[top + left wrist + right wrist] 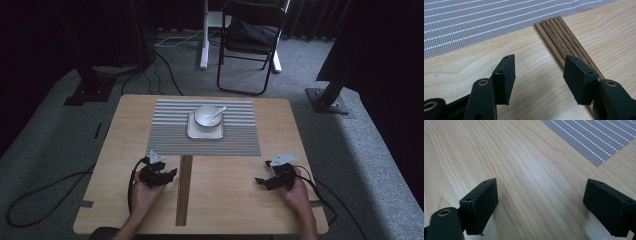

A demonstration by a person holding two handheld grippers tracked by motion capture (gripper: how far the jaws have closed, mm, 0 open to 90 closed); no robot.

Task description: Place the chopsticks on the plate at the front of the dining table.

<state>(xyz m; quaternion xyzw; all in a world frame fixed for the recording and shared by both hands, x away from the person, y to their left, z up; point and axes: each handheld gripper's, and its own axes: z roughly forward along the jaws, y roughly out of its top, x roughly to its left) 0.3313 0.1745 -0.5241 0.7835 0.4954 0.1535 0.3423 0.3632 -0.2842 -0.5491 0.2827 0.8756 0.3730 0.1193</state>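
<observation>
A bundle of brown wooden chopsticks [184, 189] lies lengthwise on the wooden table [235, 200], its far end at the near edge of a grey striped placemat [235, 137]. My left gripper [173, 174] is open just left of the chopsticks [564, 42], with bare wood between its jaws and the sticks running under its right jaw. My right gripper [259, 181] is open over bare table at the right, with nothing between its jaws [541, 205]. On the placemat a white bowl [207, 116] with a white spoon [219, 111] in it sits on a square white plate [192, 131].
The placemat's corner [604, 137] lies ahead of my right gripper. Black cables [45, 192] trail off both sides of the table. A folding chair [250, 40] and stand bases sit on the grey carpet beyond the far edge.
</observation>
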